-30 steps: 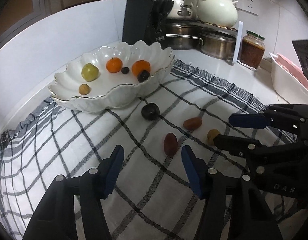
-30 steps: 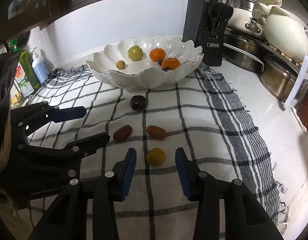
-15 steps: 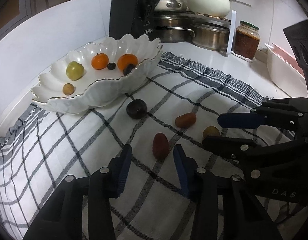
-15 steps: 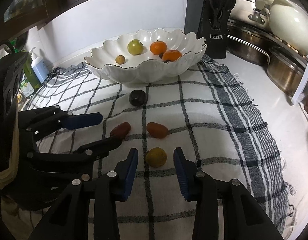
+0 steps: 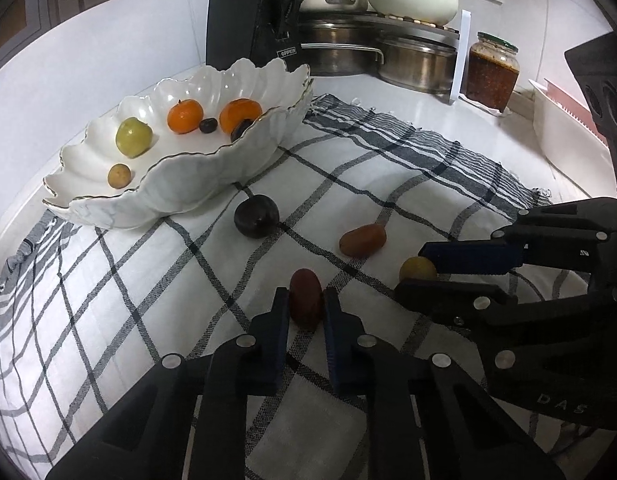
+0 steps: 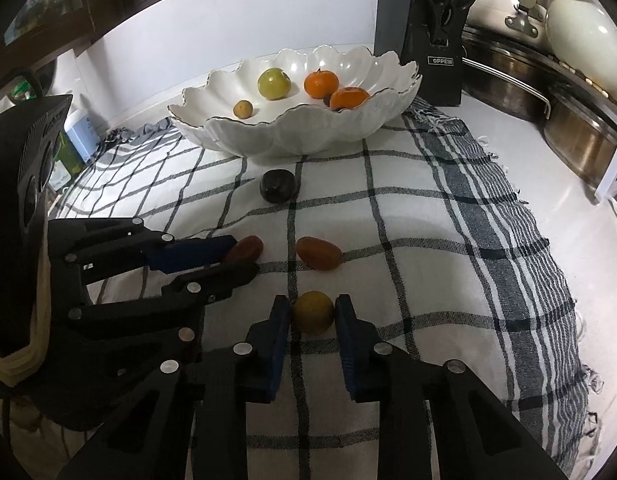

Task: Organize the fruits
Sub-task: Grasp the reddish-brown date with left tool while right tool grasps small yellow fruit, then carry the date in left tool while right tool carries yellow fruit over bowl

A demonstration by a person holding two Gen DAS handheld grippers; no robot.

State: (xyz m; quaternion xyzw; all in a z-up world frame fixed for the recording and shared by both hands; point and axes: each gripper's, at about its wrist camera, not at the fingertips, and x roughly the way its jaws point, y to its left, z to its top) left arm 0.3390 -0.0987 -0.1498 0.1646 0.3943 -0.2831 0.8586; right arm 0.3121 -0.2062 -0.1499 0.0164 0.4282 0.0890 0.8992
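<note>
On checked cloth — left hand-held gripper pinches red fruit | right hand-held gripper pinches yellow fruit

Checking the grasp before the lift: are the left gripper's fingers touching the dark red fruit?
Touching. The left wrist view shows both fingers of the left gripper pressed against the dark red fruit.

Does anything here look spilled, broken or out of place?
Nothing is spilled or damaged. Four fruits lie on the checked cloth outside the white bowl: a dark plum, an orange-brown fruit, a reddish fruit and a yellow fruit, the last two between gripper fingers.
</note>
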